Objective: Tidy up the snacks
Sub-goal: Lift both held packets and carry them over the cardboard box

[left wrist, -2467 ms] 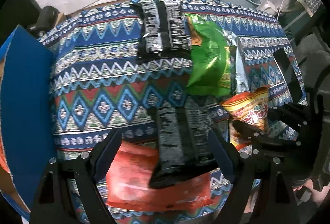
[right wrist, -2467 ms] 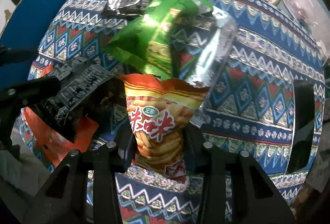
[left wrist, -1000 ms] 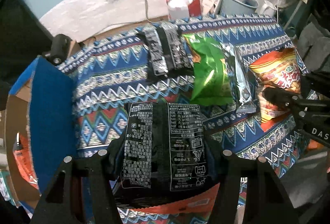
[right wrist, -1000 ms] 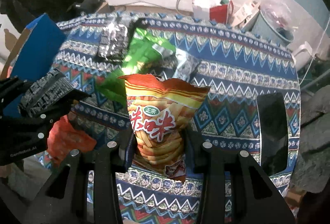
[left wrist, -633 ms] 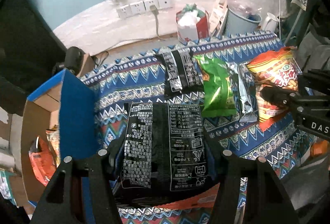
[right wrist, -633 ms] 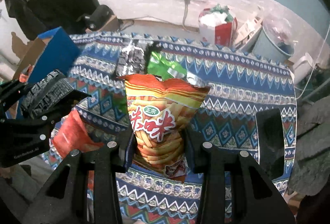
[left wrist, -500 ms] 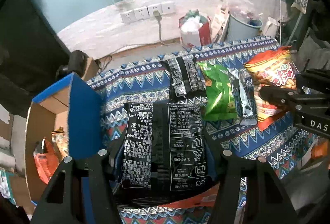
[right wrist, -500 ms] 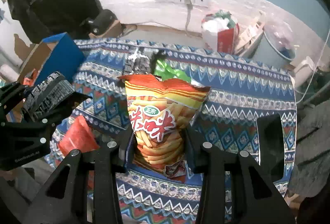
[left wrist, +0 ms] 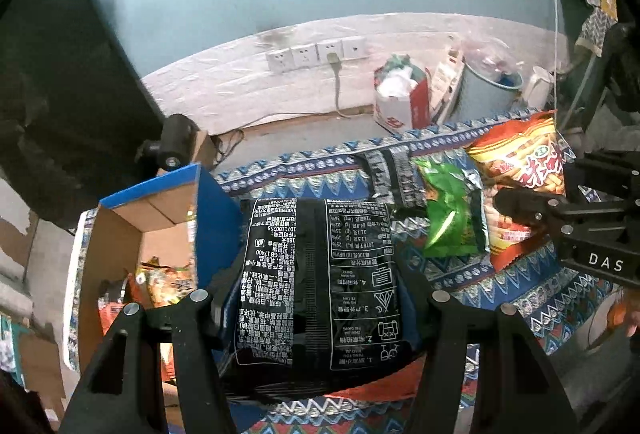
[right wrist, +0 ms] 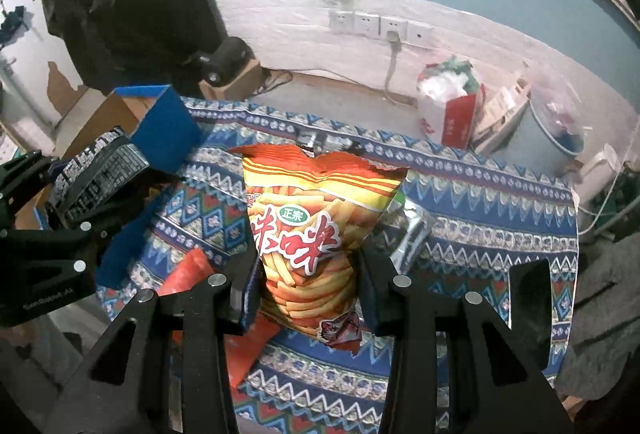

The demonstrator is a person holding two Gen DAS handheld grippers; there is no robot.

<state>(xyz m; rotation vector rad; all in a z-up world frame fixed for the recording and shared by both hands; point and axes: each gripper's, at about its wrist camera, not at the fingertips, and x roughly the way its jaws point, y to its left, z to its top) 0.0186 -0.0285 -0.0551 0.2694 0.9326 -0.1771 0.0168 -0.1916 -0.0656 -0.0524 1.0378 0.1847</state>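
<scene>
My left gripper point(left wrist: 316, 298) is shut on a black snack bag point(left wrist: 320, 274) with white print, held well above the patterned table point(left wrist: 560, 286). My right gripper point(right wrist: 308, 286) is shut on an orange fries snack bag point(right wrist: 312, 234), also raised; that bag shows at the right of the left wrist view point(left wrist: 524, 170). A green bag point(left wrist: 452, 218) and a second black bag point(left wrist: 396, 174) lie on the cloth. A red-orange bag point(right wrist: 188, 274) lies near the table's front edge. The open blue cardboard box point(left wrist: 160, 218) stands left of the table with snacks inside.
Beyond the table are wall sockets point(left wrist: 316, 52), a red-and-white paper bag point(left wrist: 400, 98) and a pale bucket point(left wrist: 488, 94) on the floor. A dark flat object point(right wrist: 528, 298) lies at the table's right edge. A black camera-like device point(left wrist: 172, 146) sits behind the box.
Both grippers closed on their bags and lifted them high above the table. The view has pulled back, so the blue box and its contents now show at the left.
</scene>
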